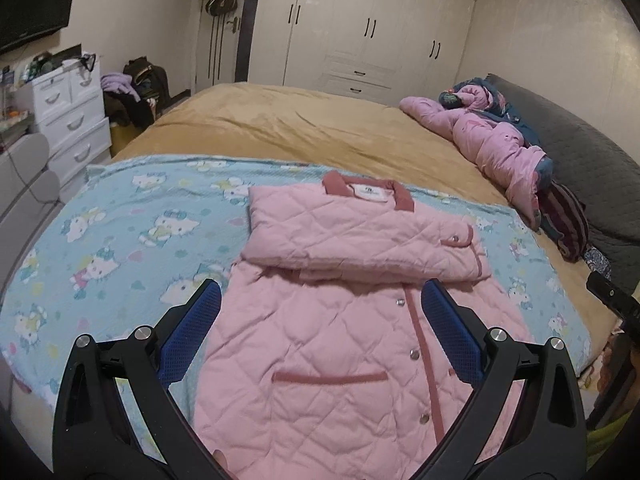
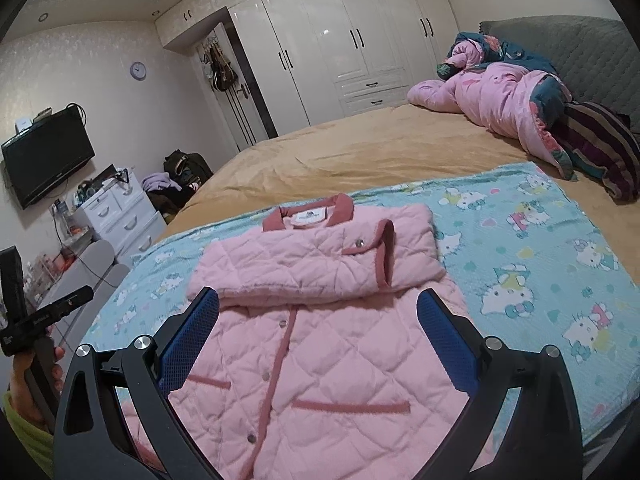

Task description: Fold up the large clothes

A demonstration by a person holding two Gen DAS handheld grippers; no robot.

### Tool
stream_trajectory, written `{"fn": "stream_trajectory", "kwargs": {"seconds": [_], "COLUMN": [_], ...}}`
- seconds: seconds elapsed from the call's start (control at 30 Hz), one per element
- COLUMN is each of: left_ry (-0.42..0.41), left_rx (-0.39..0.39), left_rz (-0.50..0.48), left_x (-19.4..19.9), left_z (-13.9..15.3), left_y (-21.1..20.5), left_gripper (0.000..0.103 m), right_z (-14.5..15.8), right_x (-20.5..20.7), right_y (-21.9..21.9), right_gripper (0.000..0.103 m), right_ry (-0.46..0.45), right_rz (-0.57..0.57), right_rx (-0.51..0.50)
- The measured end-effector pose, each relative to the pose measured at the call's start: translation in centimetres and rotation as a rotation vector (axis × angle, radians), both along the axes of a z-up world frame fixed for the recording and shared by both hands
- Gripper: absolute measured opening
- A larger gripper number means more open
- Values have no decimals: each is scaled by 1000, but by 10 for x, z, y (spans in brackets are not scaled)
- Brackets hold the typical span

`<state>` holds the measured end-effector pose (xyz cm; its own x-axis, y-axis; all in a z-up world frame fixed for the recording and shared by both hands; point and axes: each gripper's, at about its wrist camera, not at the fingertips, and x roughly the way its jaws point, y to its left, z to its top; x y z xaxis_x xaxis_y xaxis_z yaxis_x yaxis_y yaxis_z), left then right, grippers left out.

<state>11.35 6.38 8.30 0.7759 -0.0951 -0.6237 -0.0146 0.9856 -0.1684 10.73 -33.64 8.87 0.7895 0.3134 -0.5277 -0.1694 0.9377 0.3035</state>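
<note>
Jacket (image 1: 340, 320) on blanket (image 1: 140, 220), blanket on bed (image 1: 300, 128); duvet (image 1: 492, 140) far right; drawers (image 1: 72, 116) left of bed.

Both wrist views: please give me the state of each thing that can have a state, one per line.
Pink quilted jacket: lying flat on the blue cartoon blanket, snaps closed, sleeves folded across the chest, not held.
Left claw: open, empty, above the jacket.
Right claw: open, empty, above the jacket.
Pink duvet: crumpled by the headboard.
Wardrobe: doors closed.
TV: off.
</note>
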Motion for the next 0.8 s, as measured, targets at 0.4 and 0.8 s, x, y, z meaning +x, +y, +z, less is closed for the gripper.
{"fn": "stream_trajectory", "kwargs": {"seconds": [0.4, 0.8], "left_ry": [51, 161], "left_rx": [32, 58], "left_rz": [54, 90], "left_x": [-30, -47], "left_z": [-13, -53], "left_y": [24, 42], "left_gripper": [94, 94], "right_z": [-16, -45], "right_x": [-31, -47], "right_y": [-8, -12], "right_gripper": [99, 99], "right_ry": [49, 120], "right_rz": [10, 37], "right_rx": [-23, -36]}}
